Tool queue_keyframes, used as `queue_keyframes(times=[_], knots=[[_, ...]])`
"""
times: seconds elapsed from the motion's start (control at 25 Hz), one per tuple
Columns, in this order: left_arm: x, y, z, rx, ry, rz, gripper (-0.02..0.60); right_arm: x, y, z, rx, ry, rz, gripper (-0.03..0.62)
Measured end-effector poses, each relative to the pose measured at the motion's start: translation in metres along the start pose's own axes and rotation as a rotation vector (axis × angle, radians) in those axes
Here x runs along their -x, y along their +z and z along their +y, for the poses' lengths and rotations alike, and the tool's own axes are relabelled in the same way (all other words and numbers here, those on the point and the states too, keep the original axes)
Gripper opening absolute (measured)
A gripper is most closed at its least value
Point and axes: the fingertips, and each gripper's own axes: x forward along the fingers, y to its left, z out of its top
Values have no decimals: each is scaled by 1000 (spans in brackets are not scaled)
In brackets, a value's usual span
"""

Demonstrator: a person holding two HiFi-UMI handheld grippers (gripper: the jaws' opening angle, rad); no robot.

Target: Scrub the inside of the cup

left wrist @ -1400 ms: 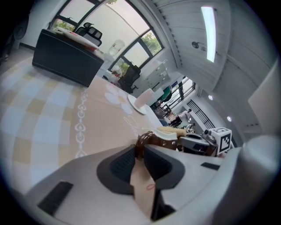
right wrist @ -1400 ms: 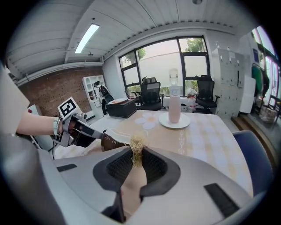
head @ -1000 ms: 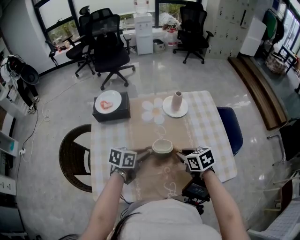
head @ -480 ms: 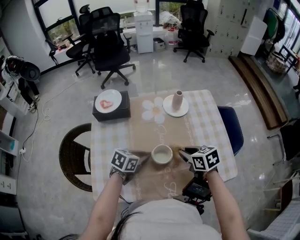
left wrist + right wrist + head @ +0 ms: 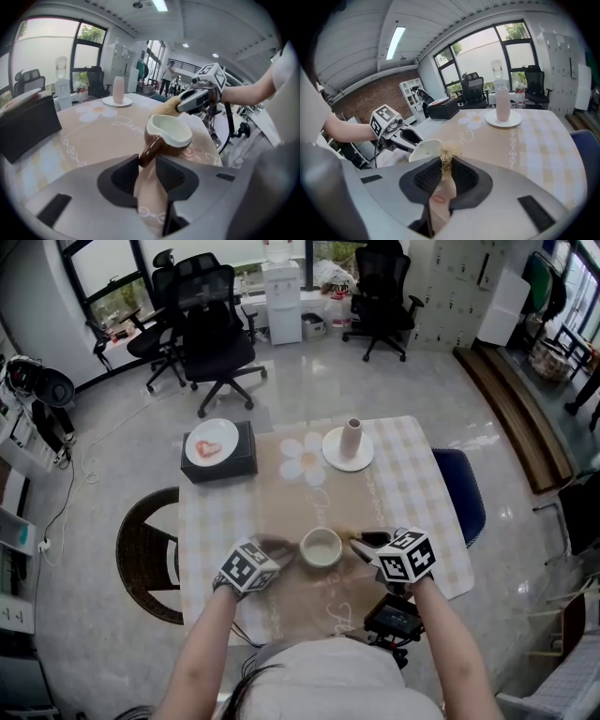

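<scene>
Two grips going on here. The left gripper (image 5: 146, 165) has its fingers pinched shut on the handle (image 5: 149, 151), a glossy brown stub coming off the side of the cup (image 5: 168, 133). The cup is at the near end of the counter (image 5: 412, 486), over the tan runner (image 5: 281, 507), right between both grippers. It looks tipped a little in the left gripper view, and I honestly can't tell if the base is touching the cloth.

The right gripper (image 5: 446, 172) has its fingers clamped on the scrubber (image 5: 446, 161), a scruffy tuft of dry, straw-coloured fibre poking up just beside the cup's rim. It's not inside yet.

Material-wise the cup looks like glazed ceramic: dark brown outside, cream inside, wide and shallow like a small bowl with a smooth rounded lip. My guess is it's rigid, has a bit of weight, and chips if knocked. The glaze probably makes it slick too.

The handle is the obvious place to hold since it leaves the mouth free. But it's a narrow, shiny thing, so I'd expect the cup to want to swivel around the fingers once the scrubber pushes on the wall. Keeping the base on the cloth would help.

The fibre tuft looks light, springy and scratchy. It'll likely bend rather than dig in, and might work loose under hard pressure.
</scene>
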Motion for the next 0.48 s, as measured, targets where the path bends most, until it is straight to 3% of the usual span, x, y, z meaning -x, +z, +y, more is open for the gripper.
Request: queue_keyframes(times=[0.16,0.48], knots=[[1,6,-3,-91,-34,5,107,-3,-5,-2,-41,49,25,60],[-3,12,-11,-332,-99,107,112,-16,-24,-6,-28,74,115,60]])
